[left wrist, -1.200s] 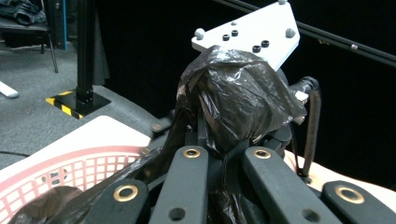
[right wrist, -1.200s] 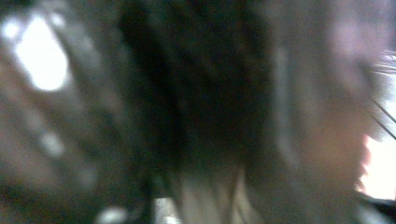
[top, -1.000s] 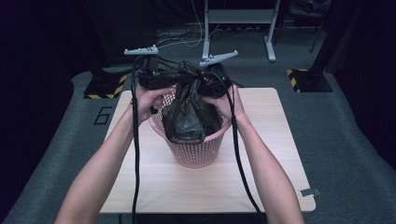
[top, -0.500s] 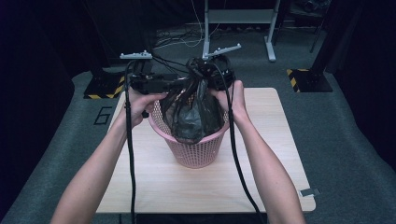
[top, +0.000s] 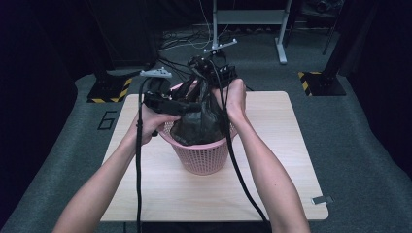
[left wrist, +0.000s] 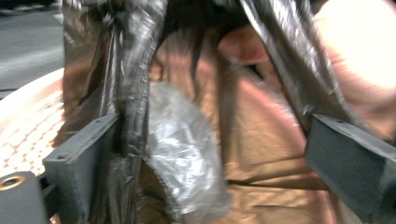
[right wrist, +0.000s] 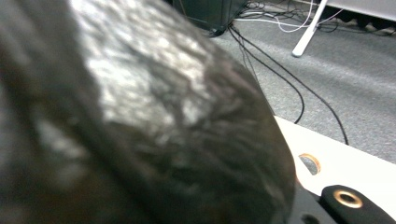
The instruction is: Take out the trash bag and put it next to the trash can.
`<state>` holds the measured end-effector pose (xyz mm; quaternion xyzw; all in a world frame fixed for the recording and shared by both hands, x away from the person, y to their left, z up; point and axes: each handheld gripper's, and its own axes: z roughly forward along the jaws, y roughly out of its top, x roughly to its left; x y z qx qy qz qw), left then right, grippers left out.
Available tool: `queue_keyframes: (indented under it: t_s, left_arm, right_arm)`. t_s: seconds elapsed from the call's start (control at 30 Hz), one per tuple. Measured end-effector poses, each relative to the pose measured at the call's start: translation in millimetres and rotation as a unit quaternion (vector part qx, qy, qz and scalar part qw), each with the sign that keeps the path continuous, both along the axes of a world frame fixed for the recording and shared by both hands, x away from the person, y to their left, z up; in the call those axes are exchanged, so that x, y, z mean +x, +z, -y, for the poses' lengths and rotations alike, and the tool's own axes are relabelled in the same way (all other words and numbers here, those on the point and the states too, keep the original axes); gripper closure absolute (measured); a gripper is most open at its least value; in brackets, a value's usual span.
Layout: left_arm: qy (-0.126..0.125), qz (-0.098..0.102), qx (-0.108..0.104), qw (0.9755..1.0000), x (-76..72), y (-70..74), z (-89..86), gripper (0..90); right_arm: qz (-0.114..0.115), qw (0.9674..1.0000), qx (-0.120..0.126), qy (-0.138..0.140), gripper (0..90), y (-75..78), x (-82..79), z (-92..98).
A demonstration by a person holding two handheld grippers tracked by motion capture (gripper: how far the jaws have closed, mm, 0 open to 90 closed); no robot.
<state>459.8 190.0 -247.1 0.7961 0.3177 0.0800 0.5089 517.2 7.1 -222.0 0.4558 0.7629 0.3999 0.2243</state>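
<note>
Two grippers work the black bag (top: 197, 124) in the pink basket (top: 201, 155): left gripper (top: 182, 106), jaws just opened apart, right gripper (top: 214, 73) at twelve o'clock clamped on plastic, so lifting risks tearing.

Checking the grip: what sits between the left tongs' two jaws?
Crumpled black bag film hangs between the just-opened jaws of the left tongs, seen in the left gripper view.

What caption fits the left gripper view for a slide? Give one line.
Left gripper jaws, just opened, straddle the black bin bag over the pink basket.
</note>
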Motion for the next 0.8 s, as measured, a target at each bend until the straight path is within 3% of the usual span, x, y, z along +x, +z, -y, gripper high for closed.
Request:
queue_keyframes:
  t_s: [0.03, 0.1, 0.13, 0.2, 0.33, 0.4, 0.47, 0.6, 0.67, 0.8]
  left_arm:
    - [0.004, -0.002, 0.005, 1.0, 0.7, -1.7, 3.0, 4.1]
    - [0.023, -0.001, 0.036, 0.9991, 3.5, -5.8, 11.0, 6.0]
    - [0.044, 0.01, 0.069, 0.9966, 5.8, -8.2, 16.4, 9.1]
    - [0.059, 0.008, 0.095, 0.9937, 12.4, -11.5, 21.0, 16.8]
    - [0.067, -0.011, 0.112, 0.9914, 32.6, -16.5, 28.0, 19.9]
    - [0.066, -0.011, 0.118, 0.9908, 37.0, -17.0, 30.6, 22.0]
    - [0.052, -0.002, 0.135, 0.9894, 40.2, -16.2, 32.0, 33.2]
    - [0.051, 0.023, 0.128, 0.9903, 43.4, -16.4, 37.0, 73.9]
    - [0.052, 0.028, 0.118, 0.9912, 46.0, -16.3, 36.4, 88.7]
    - [0.04, 0.01, 0.069, 0.9968, 53.2, -16.3, 26.8, 90.0]
  right_arm:
    - [0.002, 1.0, -0.004, 0.0, 90.0, 0.0, -0.2, -1.6]
    - [0.001, 1.0, 0.001, 0.006, 90.0, 0.2, -0.5, -3.5]
    - [0.001, 1.0, 0.001, 0.009, 90.0, 0.6, -0.9, -3.8]
    - [-0.001, 0.9997, 0.014, 0.021, 90.0, 1.8, -1.9, -1.8]
    - [-0.009, 0.9979, 0.049, 0.042, 90.0, 7.9, -6.8, 5.7]
    - [-0.015, 0.9963, 0.067, 0.052, 90.0, 11.2, -10.8, 7.4]
    - [-0.017, 0.9951, 0.077, 0.06, 90.0, 13.4, -14.1, 8.7]
    - [-0.026, 0.9909, 0.105, 0.08, 90.0, 17.1, -20.1, 12.9]
    - [-0.033, 0.988, 0.121, 0.089, 90.0, 17.7, -22.0, 16.3]
    - [-0.029, 0.9879, 0.119, 0.095, 90.0, 18.9, -24.9, 23.7]
